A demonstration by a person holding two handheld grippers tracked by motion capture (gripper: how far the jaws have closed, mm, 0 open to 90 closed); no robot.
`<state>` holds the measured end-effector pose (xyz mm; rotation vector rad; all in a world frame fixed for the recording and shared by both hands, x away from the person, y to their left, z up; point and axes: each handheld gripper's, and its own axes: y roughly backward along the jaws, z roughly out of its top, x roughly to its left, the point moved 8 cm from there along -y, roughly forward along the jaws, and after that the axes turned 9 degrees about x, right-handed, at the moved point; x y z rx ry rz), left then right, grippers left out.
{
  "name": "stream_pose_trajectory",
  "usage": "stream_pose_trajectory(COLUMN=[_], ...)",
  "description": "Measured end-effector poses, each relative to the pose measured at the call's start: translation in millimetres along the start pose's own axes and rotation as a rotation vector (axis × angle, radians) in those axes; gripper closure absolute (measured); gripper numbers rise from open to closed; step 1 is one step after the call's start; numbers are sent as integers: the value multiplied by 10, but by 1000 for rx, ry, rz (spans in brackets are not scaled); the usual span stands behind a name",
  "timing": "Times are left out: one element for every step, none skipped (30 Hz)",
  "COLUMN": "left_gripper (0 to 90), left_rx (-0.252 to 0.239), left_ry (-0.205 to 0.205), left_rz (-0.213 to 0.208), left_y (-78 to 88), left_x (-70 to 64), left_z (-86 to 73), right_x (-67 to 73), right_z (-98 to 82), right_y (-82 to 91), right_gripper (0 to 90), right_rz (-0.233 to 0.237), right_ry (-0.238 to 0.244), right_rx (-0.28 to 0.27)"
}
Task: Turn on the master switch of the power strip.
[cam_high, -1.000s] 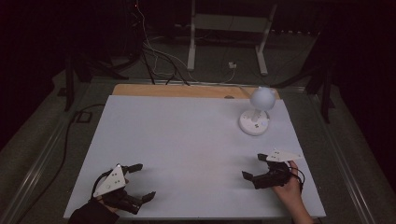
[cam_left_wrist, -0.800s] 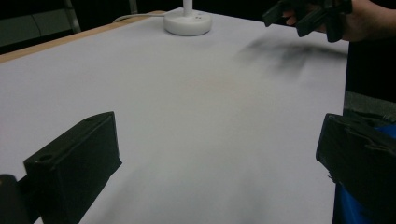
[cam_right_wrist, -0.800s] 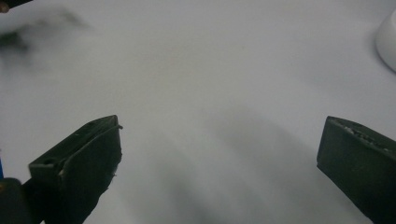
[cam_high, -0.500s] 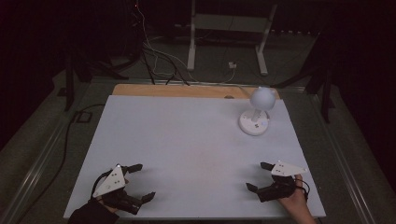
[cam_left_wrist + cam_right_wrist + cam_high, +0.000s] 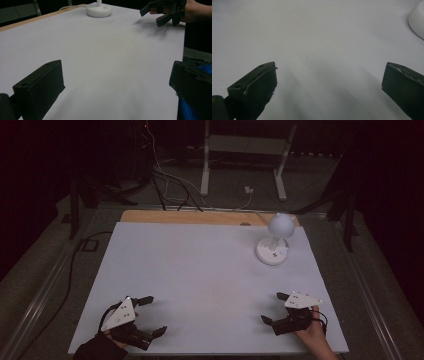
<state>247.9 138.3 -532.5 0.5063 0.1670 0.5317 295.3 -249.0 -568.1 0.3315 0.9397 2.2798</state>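
Claws both spread wide, nothing between the jaws. Left claw (image 5: 152, 315) sits at the near left corner of the table (image 5: 200, 270), jaws apart, grey plate on top, hand under a dark sleeve (image 5: 97, 349) at the bottom edge. Its own view: two black jaws far apart over bare white tabletop. Right claw (image 5: 274, 308) at the near right of the table, jaws apart, held by a hand (image 5: 312, 332) coming in from the bottom edge; also seen far off in the left gripper view (image 5: 160, 13). Right gripper view: jaws wide open over plain white surface, edge of the lamp base at upper right. Lamp (image 5: 274, 240), white, round base and ball-shaped head, stands upright at the far right of the table, well apart from both claws, nearer the right one. Wooden strip (image 5: 190, 217) runs along the table's far edge. Cables (image 5: 165, 180) lie on the dark floor beyond.
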Motion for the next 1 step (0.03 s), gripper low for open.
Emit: stream_pose_trajectory(left_gripper=[0], left_rx=[0], left_ry=[0], left_rz=[0], left_y=[0], left_x=[0], left_z=[0], right_x=[4], right_z=[5], right_y=[4], right_gripper=[0], right_rz=[1], right_ry=[1], right_rx=[-1])
